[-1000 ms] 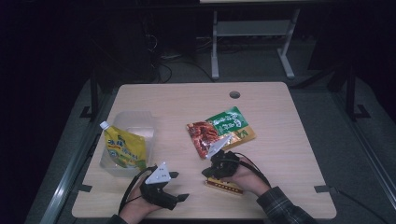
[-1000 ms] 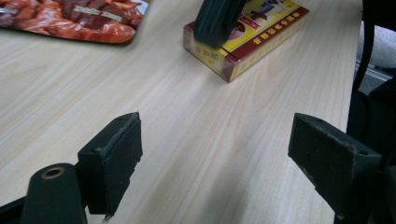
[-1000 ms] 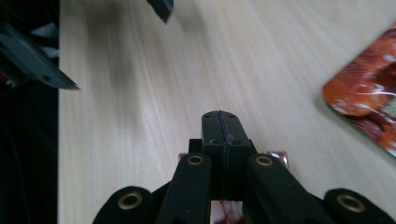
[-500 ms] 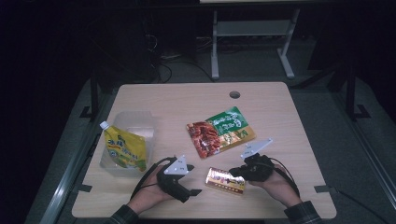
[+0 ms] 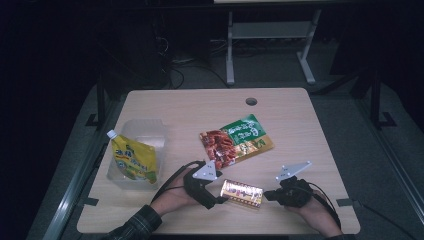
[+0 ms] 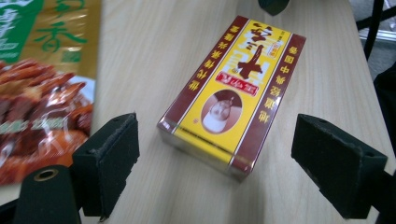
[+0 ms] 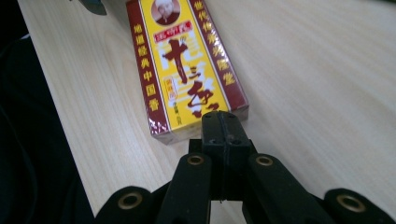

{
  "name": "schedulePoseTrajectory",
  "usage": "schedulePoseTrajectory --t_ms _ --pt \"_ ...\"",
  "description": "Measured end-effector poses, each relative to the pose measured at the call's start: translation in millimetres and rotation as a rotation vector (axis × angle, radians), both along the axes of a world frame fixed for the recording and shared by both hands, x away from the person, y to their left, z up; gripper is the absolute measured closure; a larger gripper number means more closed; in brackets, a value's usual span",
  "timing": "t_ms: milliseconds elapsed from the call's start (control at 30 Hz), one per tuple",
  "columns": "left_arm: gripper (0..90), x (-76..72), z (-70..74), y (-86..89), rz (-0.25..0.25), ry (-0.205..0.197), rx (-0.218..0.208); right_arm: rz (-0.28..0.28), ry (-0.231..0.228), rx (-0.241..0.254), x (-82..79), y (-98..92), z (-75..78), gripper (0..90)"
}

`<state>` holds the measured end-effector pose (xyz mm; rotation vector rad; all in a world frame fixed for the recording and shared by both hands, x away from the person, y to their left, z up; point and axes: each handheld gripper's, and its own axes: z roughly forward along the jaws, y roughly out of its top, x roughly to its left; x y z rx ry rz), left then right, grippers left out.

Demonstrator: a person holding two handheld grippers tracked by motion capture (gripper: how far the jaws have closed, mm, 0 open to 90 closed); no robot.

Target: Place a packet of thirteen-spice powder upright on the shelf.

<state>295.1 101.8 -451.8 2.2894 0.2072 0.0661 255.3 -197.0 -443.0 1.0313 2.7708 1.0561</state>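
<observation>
A yellow and dark red box [image 5: 242, 193] lies flat near the table's front edge, between my two grippers. My left gripper [image 5: 218, 193] is at the box's left end, its jaws open wide. In the left gripper view the box [image 6: 233, 93] has its near end between the two black pads [image 6: 112, 161] of the left gripper [image 6: 222, 140], and neither pad touches it. My right gripper [image 5: 268, 195] is at the box's right end with its jaws shut. In the right gripper view the right gripper [image 7: 225, 123] has its tip right at the near end of the box [image 7: 187, 60].
A red and green snack bag [image 5: 235, 140] lies behind the box at mid table. A clear tub [image 5: 145, 131] at the left holds a yellow spouted pouch [image 5: 132, 160]. The tabletop [image 5: 300, 130] has a cable hole [image 5: 251, 101] at the back.
My right gripper has drawn off to the right, leaving the box bare on the table. My left gripper has moved right, up to the box's left end.
</observation>
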Motion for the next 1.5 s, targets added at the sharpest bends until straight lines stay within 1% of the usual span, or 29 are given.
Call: schedulePoseTrajectory --t_ms 33,100,133,200,267,300,367,400,467,500,567,633,767,933,967,1033,1067,1100,1200,1233,1333,1467,1500 --pt "14.4 0.1 -0.6 -1.6 -0.010 -0.004 0.008 -0.003 0.010 -0.009 -0.8 0.9 -1.3 89.9" --pt "14.4 -0.1 -2.1 -3.9 -0.016 -0.003 0.009 0.003 0.004 -0.023 0.1 2.6 -4.9 89.9" --pt "14.4 0.0 -2.4 -4.5 -0.017 -0.004 0.013 -0.004 0.009 -0.020 0.3 4.1 -5.7 89.9" --pt "14.4 0.9 -3.2 -4.5 -0.021 -0.005 0.017 -0.004 0.005 -0.022 2.9 5.3 -6.0 89.9" --pt "14.4 1.4 -3.8 -4.2 -0.022 -0.002 0.024 -0.009 -0.003 -0.019 7.3 6.8 -5.9 89.9" --pt "14.5 1.4 -4.0 -3.7 -0.020 -0.010 0.028 -0.008 0.000 -0.019 9.6 7.6 -5.6 89.9" --pt "14.4 2.2 -5.2 -2.6 -0.011 -0.003 0.026 -0.009 -0.011 -0.023 18.3 10.9 -6.0 89.9" --pt "14.4 2.2 -5.2 -2.6 -0.011 -0.003 0.026 -0.009 -0.011 -0.023 18.3 10.9 -6.0 89.9" --pt "14.4 2.8 -6.8 -2.2 -0.010 0.002 0.032 -0.001 -0.021 -0.026 23.2 13.3 -6.3 90.0" --pt "14.4 3.2 -7.6 -1.8 -0.011 -0.001 0.041 0.004 -0.027 -0.027 25.4 15.6 -6.5 90.0" --pt "14.4 3.5 -10.1 -1.5 -0.008 0.009 0.049 -0.002 -0.024 -0.028 25.6 17.0 -6.2 90.0" --pt "14.8 4.0 -11.6 -0.8 -0.013 0.013 0.064 0.007 -0.028 -0.034 25.8 17.4 -6.0 89.9" --pt "16.8 2.5 -14.1 -1.7 -0.003 0.021 0.065 0.007 -0.027 -0.030 25.2 17.0 -6.0 89.9" --pt "21.2 2.6 -15.5 -0.8 -0.003 0.006 0.083 0.009 -0.023 -0.030 24.9 16.3 -6.2 90.0" --pt "23.7 2.6 -15.1 -0.4 0.002 0.009 0.082 0.014 -0.023 -0.030 24.2 16.0 -6.5 90.0" --pt "24.3 2.3 -15.1 -0.3 0.001 0.010 0.083 0.014 -0.017 -0.029 23.0 16.6 -6.3 89.9" --pt "24.3 2.1 -15.1 -0.4 -0.003 0.002 0.085 0.014 -0.017 -0.029 23.0 16.6 -6.3 89.9" --pt "25.0 1.6 -14.9 -0.4 -0.003 0.003 0.087 0.021 -0.021 -0.031 22.3 17.3 -6.4 90.0" --pt "26.4 0.9 -14.0 0.4 -0.017 0.002 0.094 0.021 -0.020 -0.028 22.0 17.2 -6.0 90.0" --pt "27.0 0.1 -14.2 0.3 -0.017 0.006 0.086 0.023 -0.021 -0.027 22.1 16.8 -5.9 89.9" --pt "28.6 -1.6 -13.3 0.5 -0.025 0.007 0.089 0.025 -0.021 -0.022 21.6 16.3 -4.8 89.9" --pt "29.2 -2.7 -11.8 1.3 -0.029 0.002 0.082 0.031 -0.022 -0.022 20.7 16.6 -4.1 90.0" --pt "29.4 -2.6 -10.3 2.3 -0.034 -0.005 0.086 0.032 -0.018 -0.019 21.0 16.3 -4.4 89.9"
